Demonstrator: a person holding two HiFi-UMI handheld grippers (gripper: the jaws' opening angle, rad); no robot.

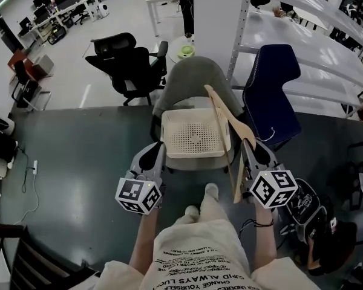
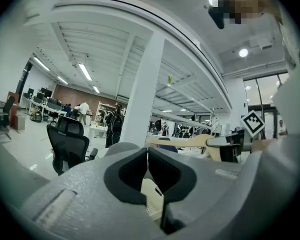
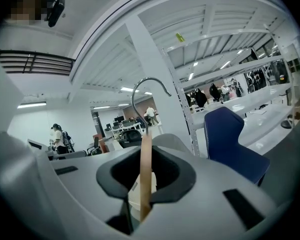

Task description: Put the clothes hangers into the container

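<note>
The right gripper (image 1: 249, 147) is pinching the wooden hanger (image 1: 225, 121), whose long axis is pointing forward along the right rim of the cream basket (image 1: 169, 139), which is lying just ahead-left of that claw. The left gripper (image 1: 156, 156) is hovering pressed together, empty.

Bright, even light from ceiling tubes (image 2: 85, 71); all views sharp, heavily fisheye-bent, with dark vignetted corners
</note>
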